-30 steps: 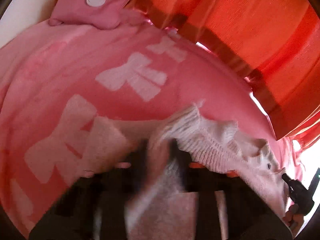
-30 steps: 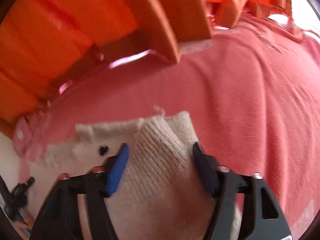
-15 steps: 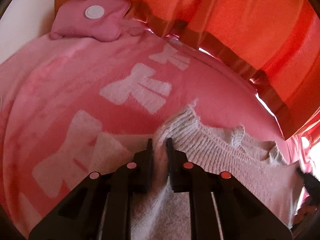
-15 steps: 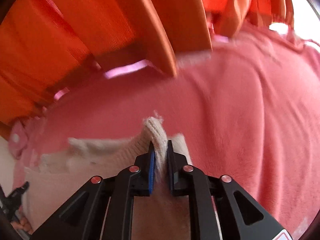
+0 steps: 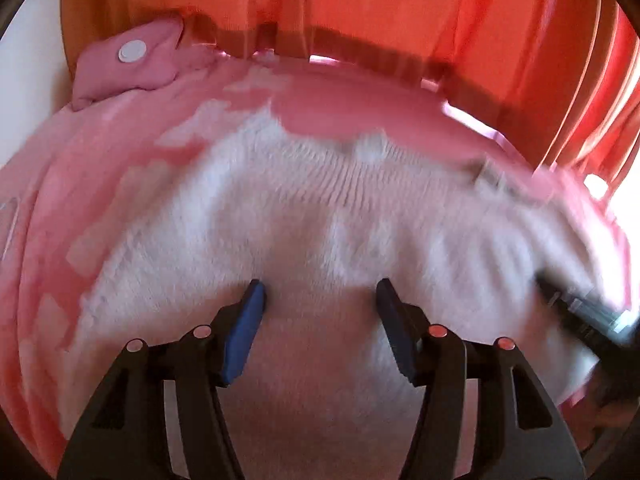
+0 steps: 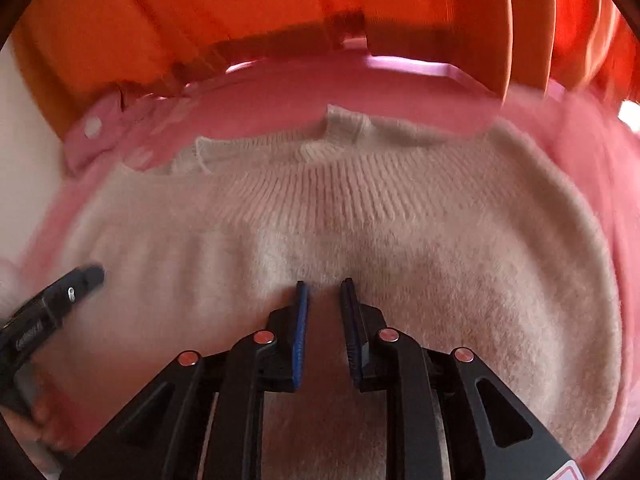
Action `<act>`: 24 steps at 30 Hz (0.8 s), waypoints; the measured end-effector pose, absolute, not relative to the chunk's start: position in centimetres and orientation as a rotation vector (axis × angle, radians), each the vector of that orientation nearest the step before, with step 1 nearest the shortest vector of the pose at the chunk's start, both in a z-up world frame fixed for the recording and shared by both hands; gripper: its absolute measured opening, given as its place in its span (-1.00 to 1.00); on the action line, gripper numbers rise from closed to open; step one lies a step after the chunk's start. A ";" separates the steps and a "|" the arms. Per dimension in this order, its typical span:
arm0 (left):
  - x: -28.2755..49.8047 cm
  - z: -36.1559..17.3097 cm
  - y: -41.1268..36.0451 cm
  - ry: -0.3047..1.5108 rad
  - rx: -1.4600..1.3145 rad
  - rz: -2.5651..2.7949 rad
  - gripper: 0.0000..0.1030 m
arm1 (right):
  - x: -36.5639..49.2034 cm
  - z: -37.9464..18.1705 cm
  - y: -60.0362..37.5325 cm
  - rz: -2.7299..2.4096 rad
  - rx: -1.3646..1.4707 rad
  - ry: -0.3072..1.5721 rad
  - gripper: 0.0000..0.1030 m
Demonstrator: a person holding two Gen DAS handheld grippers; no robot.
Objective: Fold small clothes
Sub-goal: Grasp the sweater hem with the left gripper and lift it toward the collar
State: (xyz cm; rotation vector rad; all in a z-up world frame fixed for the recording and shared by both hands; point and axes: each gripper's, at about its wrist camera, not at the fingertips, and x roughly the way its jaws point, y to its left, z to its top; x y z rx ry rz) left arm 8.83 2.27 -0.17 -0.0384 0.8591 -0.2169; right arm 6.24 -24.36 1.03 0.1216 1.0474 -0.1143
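A cream knitted sweater (image 5: 320, 232) lies spread on a pink blanket (image 5: 60, 200), its ribbed collar toward the far side. My left gripper (image 5: 320, 292) hovers over the sweater's middle, its jaws opening wide; only flat knit shows between the pads, and nothing is pinched. In the right wrist view the sweater (image 6: 360, 216) fills the frame. My right gripper (image 6: 323, 292) has its pads a narrow gap apart, with a small pinch of knit creased between them. Each gripper shows at the edge of the other's view: the left gripper (image 6: 60, 300) and the right gripper (image 5: 580, 312).
An orange curtain (image 5: 360, 8) hangs along the far edge of the bed. A pink pouch with a white dot (image 5: 132, 64) lies at the far left corner, next to a white wall (image 5: 28, 80). A hand (image 6: 40, 412) holds the left gripper.
Both grippers swept inward over the sweater, each carrying a pinched cuff. The left jaws then let go and spread wide. The sweater's body now fills both views.
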 end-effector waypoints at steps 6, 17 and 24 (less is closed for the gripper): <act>6.4 0.2 2.1 0.832 -0.021 -0.182 0.09 | 3.5 3.8 -24.5 -0.047 0.301 0.964 -0.59; 0.5 1.4 7.4 0.759 -0.126 -0.160 0.19 | 0.0 3.0 -21.7 0.048 0.291 0.966 -0.43; -1.0 1.2 11.2 0.727 -0.278 -0.150 0.22 | 0.2 3.5 -20.4 0.053 0.281 0.969 -0.34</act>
